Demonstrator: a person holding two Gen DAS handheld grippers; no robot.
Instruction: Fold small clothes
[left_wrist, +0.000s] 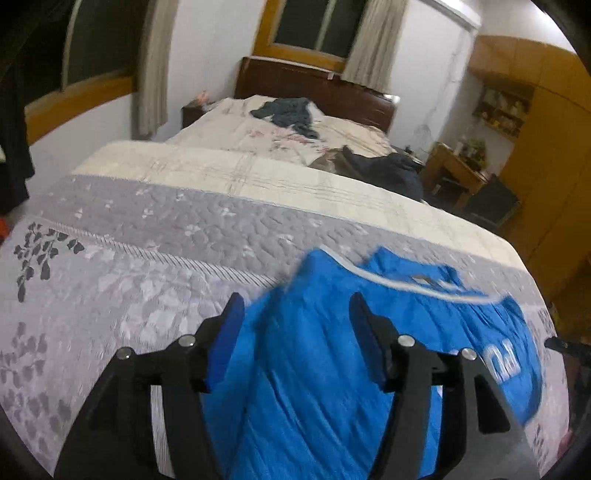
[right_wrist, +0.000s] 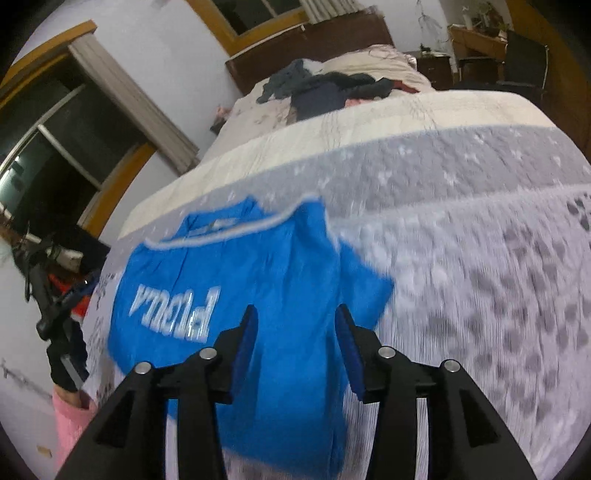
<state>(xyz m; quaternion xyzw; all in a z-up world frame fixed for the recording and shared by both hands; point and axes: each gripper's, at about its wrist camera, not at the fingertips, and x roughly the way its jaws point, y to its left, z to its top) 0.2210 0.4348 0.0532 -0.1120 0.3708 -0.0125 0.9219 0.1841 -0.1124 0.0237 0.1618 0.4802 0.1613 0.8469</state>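
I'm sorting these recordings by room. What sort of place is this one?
Most likely a home bedroom. A bed with a quilted floral bedspread and dark wooden headboard fills the view, curtained windows stand behind it, and a blue shirt lies spread on the bed.

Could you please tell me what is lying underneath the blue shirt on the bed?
The blue shirt lies directly on the grey floral quilt, which shows all around it. Whether anything else sits beneath the shirt cannot be seen; the fabric covers that patch.

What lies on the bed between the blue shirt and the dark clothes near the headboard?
Nothing: between the blue shirt and the dark clothes the left wrist view shows only bare bedcover, grey then cream.
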